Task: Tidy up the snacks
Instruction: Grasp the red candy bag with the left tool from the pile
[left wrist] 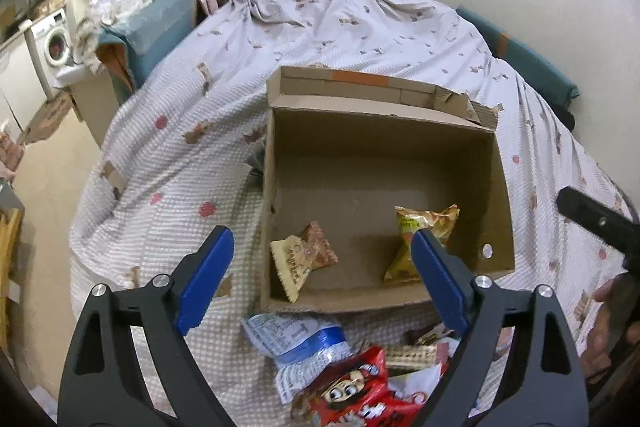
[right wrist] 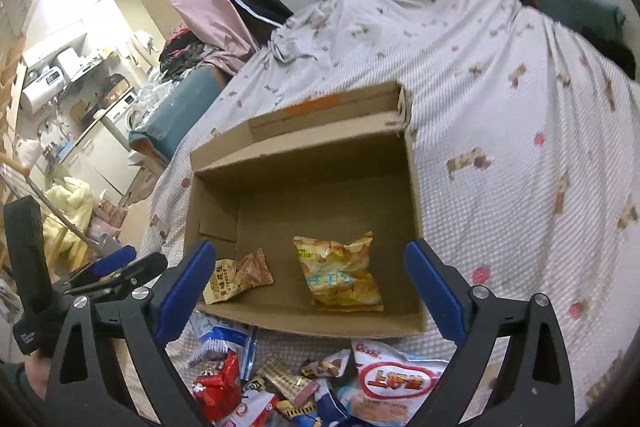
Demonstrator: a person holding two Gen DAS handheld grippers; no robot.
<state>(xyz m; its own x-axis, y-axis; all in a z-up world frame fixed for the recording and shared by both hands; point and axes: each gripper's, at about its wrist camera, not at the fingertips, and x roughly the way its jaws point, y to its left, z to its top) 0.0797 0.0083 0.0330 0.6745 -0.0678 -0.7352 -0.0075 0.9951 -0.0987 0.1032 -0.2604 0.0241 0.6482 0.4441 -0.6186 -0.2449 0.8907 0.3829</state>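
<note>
An open cardboard box [left wrist: 384,139] [right wrist: 304,155] sits on the bed. Inside lie a small brown-and-cream snack packet [left wrist: 302,259] [right wrist: 238,277] and a yellow chip bag [left wrist: 420,239] [right wrist: 340,273]. My left gripper [left wrist: 320,279] hangs open over the box's near left corner, nothing between its blue pads. My right gripper [right wrist: 308,291] stands open above the box's near wall, also empty. A heap of snacks lies in front of the box: a red bag [left wrist: 356,395] [right wrist: 218,387], a blue-and-white packet [left wrist: 296,343], a white Oishi bag [right wrist: 394,383].
The bed wears a white patterned sheet [left wrist: 360,27] [right wrist: 520,147]. A teal cushion [left wrist: 156,27] and a clothes pile lie at its far left. A washing machine [left wrist: 56,43] and kitchen shelves stand left. The other gripper's handle [left wrist: 600,223] [right wrist: 30,267] shows in each view.
</note>
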